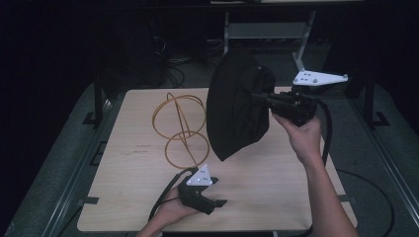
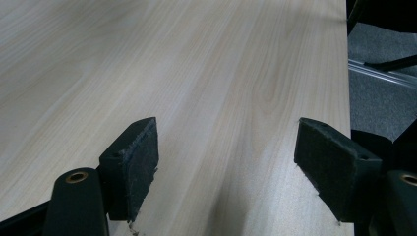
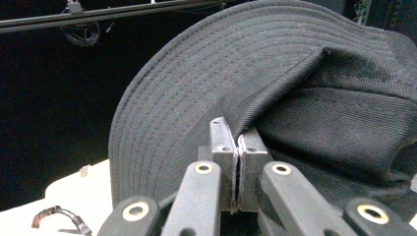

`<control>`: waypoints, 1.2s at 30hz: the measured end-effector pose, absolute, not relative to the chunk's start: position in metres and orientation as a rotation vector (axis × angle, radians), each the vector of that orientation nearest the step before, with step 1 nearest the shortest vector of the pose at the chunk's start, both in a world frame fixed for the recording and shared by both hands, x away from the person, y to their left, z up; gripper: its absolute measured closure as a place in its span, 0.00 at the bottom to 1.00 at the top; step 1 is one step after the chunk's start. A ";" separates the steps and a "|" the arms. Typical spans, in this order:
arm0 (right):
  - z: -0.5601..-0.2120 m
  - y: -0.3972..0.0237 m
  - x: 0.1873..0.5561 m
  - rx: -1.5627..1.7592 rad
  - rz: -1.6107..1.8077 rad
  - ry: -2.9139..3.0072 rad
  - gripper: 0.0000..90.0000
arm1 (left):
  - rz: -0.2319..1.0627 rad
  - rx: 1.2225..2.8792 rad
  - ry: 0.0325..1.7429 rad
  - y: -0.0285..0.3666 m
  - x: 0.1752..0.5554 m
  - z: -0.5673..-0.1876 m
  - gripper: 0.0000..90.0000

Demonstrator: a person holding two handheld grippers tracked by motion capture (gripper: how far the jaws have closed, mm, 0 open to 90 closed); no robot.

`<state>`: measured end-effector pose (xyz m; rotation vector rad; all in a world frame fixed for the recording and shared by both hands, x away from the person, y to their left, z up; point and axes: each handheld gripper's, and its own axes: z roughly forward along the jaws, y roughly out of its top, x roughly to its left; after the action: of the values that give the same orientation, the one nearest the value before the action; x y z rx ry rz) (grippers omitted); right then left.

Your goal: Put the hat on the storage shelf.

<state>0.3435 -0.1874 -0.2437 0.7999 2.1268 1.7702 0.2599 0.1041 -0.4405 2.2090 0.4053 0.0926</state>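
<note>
Right tongs point(image 3: 238, 147) clenched on the hat's point(image 1: 237, 106) brim, hat lifted off the bench point(image 1: 276, 187); placing left. Left tongs point(image 2: 226, 167) released, idle, beside the wire stand point(image 1: 184, 129).

You are holding a black wide-brimmed cloth hat point(image 3: 206, 83) that is showing a matt twill weave, with rows of stitching ridging its brim. Your right gripper point(image 3: 238, 147), matt black plastic with brass-coloured rivets, is pinching that cloth between its grey pads. Your left gripper point(image 2: 226, 167) is showing rough, fuzzy dark pads point(image 2: 135, 160) with fraying edges. Under it the pale wooden table point(image 2: 206, 73) is looking smooth, with fine grain and a soft sheen. The thin orange wire-ring stand point(image 1: 184, 129) is looking slightly glossy.
</note>
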 end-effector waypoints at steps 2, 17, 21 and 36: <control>-0.242 -0.182 0.346 0.794 1.767 2.135 0.98 | 0.083 2.205 0.412 0.103 0.259 -0.441 0.27; -0.236 -0.157 0.355 0.749 1.781 2.156 0.98 | 0.094 2.240 0.400 0.102 0.260 -0.445 0.26; -0.235 -0.151 0.358 0.738 1.782 2.164 0.98 | 0.094 2.234 0.418 0.104 0.261 -0.445 0.26; -0.228 -0.123 0.371 0.705 1.792 2.192 0.98 | 0.088 2.238 0.391 0.102 0.259 -0.447 0.26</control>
<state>0.3707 -0.1235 -0.2285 0.7052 2.1922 1.7920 0.2588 0.1019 -0.4473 2.2383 0.3912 0.0876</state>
